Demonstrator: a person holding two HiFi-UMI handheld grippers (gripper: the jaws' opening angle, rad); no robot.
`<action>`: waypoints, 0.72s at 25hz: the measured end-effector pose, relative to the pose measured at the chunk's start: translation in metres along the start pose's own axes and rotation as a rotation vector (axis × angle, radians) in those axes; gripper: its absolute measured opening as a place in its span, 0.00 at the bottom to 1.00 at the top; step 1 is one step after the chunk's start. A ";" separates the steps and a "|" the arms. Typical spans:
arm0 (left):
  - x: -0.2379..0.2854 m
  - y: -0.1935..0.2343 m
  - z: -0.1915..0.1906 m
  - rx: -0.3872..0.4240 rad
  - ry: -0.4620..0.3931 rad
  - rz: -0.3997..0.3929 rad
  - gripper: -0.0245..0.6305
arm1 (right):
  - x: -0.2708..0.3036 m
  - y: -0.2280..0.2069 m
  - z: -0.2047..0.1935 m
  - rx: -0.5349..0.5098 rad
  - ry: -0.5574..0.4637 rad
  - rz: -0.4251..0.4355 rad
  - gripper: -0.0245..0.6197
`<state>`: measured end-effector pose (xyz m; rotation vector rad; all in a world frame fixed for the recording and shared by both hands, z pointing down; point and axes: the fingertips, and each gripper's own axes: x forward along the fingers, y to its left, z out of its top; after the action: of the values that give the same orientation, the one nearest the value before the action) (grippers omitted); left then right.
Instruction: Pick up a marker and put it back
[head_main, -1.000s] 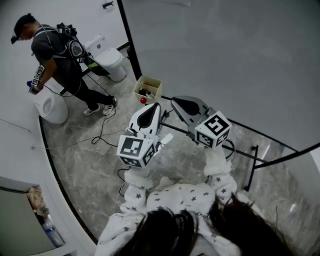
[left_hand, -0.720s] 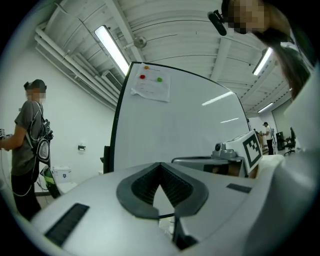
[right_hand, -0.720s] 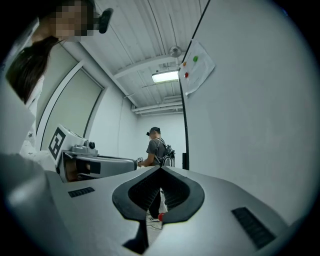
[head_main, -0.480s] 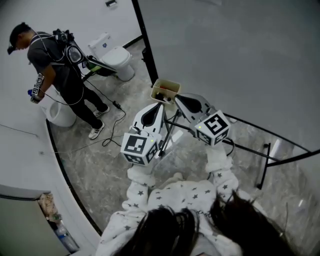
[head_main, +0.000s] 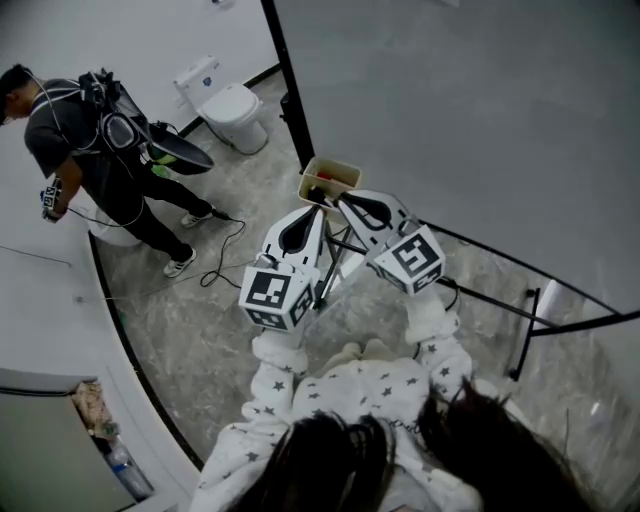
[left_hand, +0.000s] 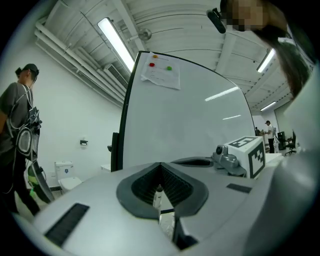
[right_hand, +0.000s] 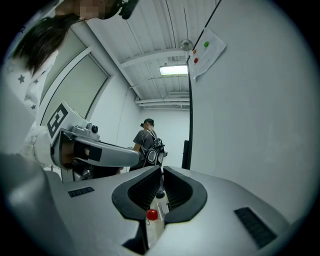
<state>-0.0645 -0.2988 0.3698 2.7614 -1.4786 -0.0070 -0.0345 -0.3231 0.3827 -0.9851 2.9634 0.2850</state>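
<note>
A small tan box (head_main: 335, 172) with markers and something red in it hangs at the whiteboard's (head_main: 450, 120) lower left corner. Both grippers point at it. My left gripper (head_main: 317, 210) has its tip just below the box, and my right gripper (head_main: 341, 199) reaches it from the right. In the left gripper view the jaws (left_hand: 161, 165) meet at the tips; through the slit under them shows a white marker (left_hand: 158, 196) with a dark cap. The right gripper (right_hand: 161, 169) is shut too. Through its slit show a white marker (right_hand: 160, 196) and a red cap (right_hand: 151, 215).
The whiteboard's black stand legs (head_main: 520, 310) run along the marble floor on the right. A person in dark clothes (head_main: 90, 150) stands at the far left near a toilet (head_main: 232, 110). A black cable (head_main: 215, 265) lies on the floor. A sheet held by magnets (left_hand: 161, 70) hangs on the board.
Both grippers have come closer to the tan box; their tips now reach it. The person at the left has moved further left.
</note>
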 end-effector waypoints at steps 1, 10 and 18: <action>-0.002 -0.001 0.000 0.000 -0.004 0.005 0.04 | 0.000 0.003 -0.001 -0.008 0.003 0.004 0.05; 0.016 0.019 -0.033 -0.007 -0.007 0.061 0.04 | 0.026 -0.005 -0.046 0.024 0.012 0.046 0.23; 0.020 0.037 -0.065 0.004 0.008 0.101 0.04 | 0.041 -0.009 -0.080 0.012 0.001 0.041 0.23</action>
<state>-0.0837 -0.3351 0.4355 2.6824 -1.6164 0.0077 -0.0577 -0.3687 0.4571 -0.9249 2.9849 0.2667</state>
